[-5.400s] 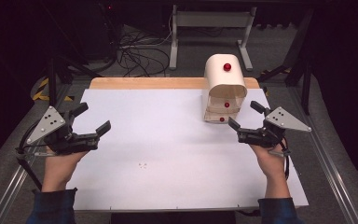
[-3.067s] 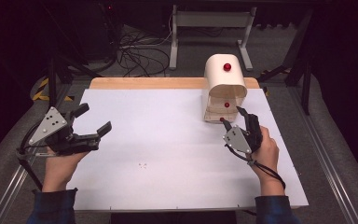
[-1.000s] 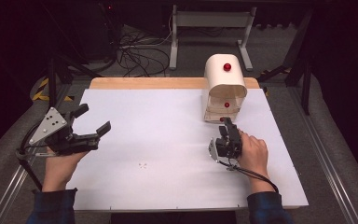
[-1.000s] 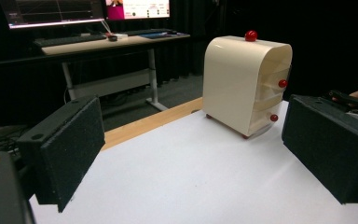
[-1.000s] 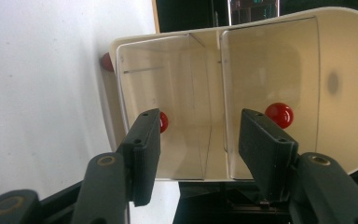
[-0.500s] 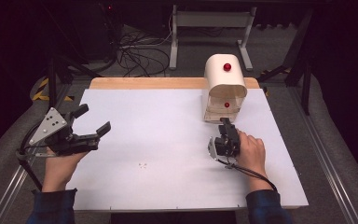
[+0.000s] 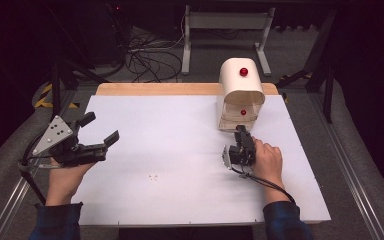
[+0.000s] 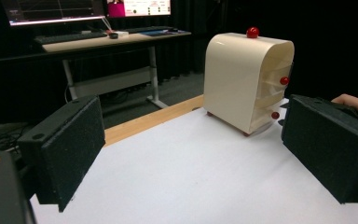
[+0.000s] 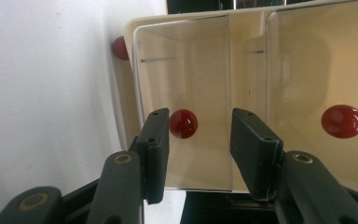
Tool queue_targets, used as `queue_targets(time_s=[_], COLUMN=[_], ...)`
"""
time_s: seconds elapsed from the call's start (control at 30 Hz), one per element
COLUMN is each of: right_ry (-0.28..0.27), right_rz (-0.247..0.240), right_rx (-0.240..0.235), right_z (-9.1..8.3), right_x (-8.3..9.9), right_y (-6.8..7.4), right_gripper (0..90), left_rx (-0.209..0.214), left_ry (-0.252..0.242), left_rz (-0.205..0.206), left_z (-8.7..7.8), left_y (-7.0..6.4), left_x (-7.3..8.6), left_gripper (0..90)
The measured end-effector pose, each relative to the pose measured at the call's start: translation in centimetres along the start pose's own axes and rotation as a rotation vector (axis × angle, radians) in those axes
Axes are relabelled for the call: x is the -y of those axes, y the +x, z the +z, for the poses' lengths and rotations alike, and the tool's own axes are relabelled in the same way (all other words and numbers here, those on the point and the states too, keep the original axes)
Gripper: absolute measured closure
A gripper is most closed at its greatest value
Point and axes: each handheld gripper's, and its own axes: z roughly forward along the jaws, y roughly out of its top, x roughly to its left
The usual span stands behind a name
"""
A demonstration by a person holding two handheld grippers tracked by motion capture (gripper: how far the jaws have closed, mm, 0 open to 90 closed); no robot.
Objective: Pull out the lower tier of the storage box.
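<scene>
**Right tongs close in on the drawer knob**

Since the earlier frames the right tongs (image 7: 240, 131) have swung in from the bench's right edge, now turned on their side before the cream plastic drawer cabinet (image 7: 241, 95) at the far right of the white bench (image 7: 170, 150). Their jaws stand parted, the round red lower-drawer knob (image 9: 183, 123) between them, just beside one jaw. The cabinet stands upright, drawer fronts facing near. The left tongs (image 7: 100, 131) hover released at the left.
</scene>
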Motion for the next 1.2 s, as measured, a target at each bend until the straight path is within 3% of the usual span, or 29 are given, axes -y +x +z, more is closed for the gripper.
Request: queue_targets(time_s=[0.33,0.57,1.2], right_ry=[-0.003,0.016,0.012], right_rz=[-0.010,0.014,-0.015], right_rx=[-0.003,-0.003,0.043], right_z=[0.5,0.8,1.6], right_x=[0.0,0.1,0.1], right_y=[0.3,0.7,1.3], right_gripper=[60.9,62.1,62.8], left_rx=[-0.005,-0.005,-0.008], left_ry=[0.000,-0.001,0.000], left_rz=[0.002,0.001,0.000], left_z=[-0.1,-0.1,-0.2], left_y=[0.0,0.0,0.0], left_x=[0.1,0.1,0.2], left_gripper=[7.3,7.5,7.7])
